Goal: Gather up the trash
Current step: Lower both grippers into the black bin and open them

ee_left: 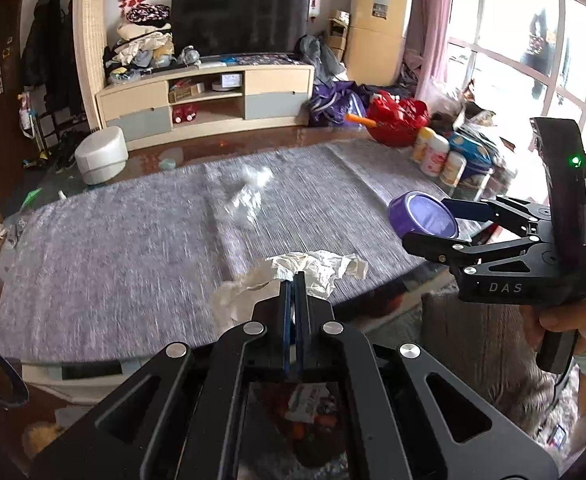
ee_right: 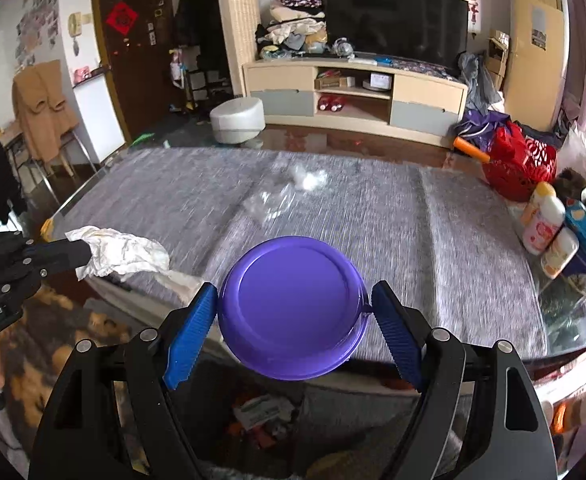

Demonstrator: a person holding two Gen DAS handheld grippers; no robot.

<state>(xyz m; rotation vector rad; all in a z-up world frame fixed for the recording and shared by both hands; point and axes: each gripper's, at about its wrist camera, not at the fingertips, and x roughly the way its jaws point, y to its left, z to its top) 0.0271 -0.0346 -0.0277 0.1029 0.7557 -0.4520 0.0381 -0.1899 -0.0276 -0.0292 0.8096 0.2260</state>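
**Both grippers loaded above the near table edge**

The left gripper (ee_left: 295,276) is seen with its two fingers pressed together, and a crumpled white tissue (ee_left: 317,266) is clamped between the tips. In the left wrist view the tissue spreads out from the fingertips toward 12 and 2 o'clock, with a further fold hanging toward 9 o'clock. In the right wrist view the same tissue (ee_right: 121,254) is located at 9 o'clock, protruding from the tip of the left gripper (ee_right: 83,254).

The right gripper (ee_right: 293,312) is seen with its blue pads (ee_right: 191,334) held wide apart and pressed against opposite edges of a round purple lid (ee_right: 293,312). The lid is gripped across its width, its flat face turned toward the camera. In the left wrist view the lid (ee_left: 423,216) is located at 3 o'clock, at the tip of the right gripper (ee_left: 445,224), whose handle is held by a hand (ee_left: 561,320).

Both held items are positioned over the near edge of a table (ee_left: 93,260) covered with a grey cloth. Two pieces of trash remain on the cloth at 12 o'clock from the left gripper: a crumpled clear wrapper (ee_left: 245,204) and, just beyond it, a small white wad (ee_left: 257,176). Both are well apart from either gripper and blurred. Bottles (ee_right: 541,216) and a red bag (ee_right: 517,160) are located at the table's far right, at about 2 o'clock in the right wrist view.
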